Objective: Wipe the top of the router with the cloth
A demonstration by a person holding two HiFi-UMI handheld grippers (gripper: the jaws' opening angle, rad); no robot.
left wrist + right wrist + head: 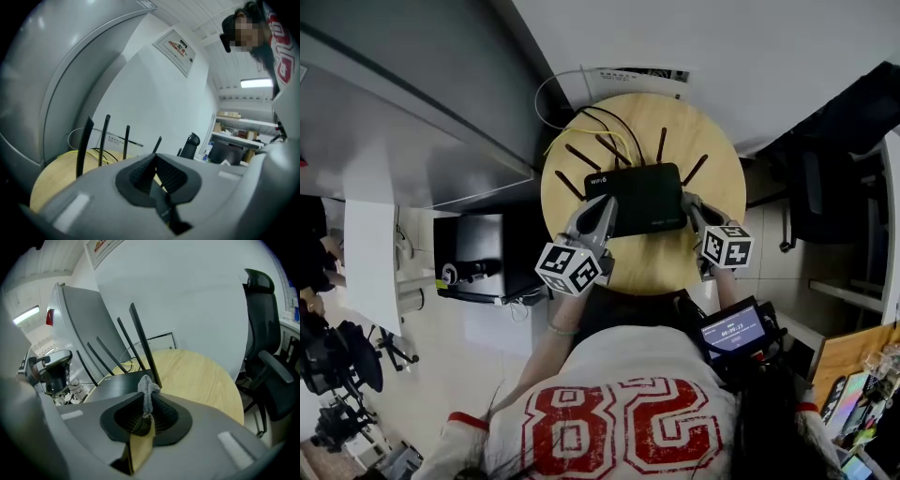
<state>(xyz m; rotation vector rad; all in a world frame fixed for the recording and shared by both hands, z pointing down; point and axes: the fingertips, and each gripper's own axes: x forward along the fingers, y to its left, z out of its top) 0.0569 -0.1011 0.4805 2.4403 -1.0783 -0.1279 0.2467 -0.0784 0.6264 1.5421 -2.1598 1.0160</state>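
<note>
Closest to my right lens is the cloth [146,389], a small grey wad nipped in the right gripper [146,398]. So little of it sticks out past the tips that I judge the wipe needs a low, tilted approach. That way the fabric, not the hard jaws, rubs the router [642,192]. I would make slow passes from its right edge toward the left and stop short of the antennas [661,145] along the far side.

That gripper is clenched on the cloth. Its pads are pressed against the wad at the tips, and only a narrow slit below shows the tan table [722,159]. The head view puts its tips at the router's right near edge. I cannot tell whether the cloth touches the lid.

My left gripper [155,159] is closed too, its pads meeting at the tips with nothing between them that I can make out. A dark surface shows through the gap underneath. In the head view it sits over the router's left near corner, a good place to steady the box if it slides.

The router lies flat in the middle of the round table, with cables [600,136] trailing off behind it. An office chair [267,357] stands beside the table.
</note>
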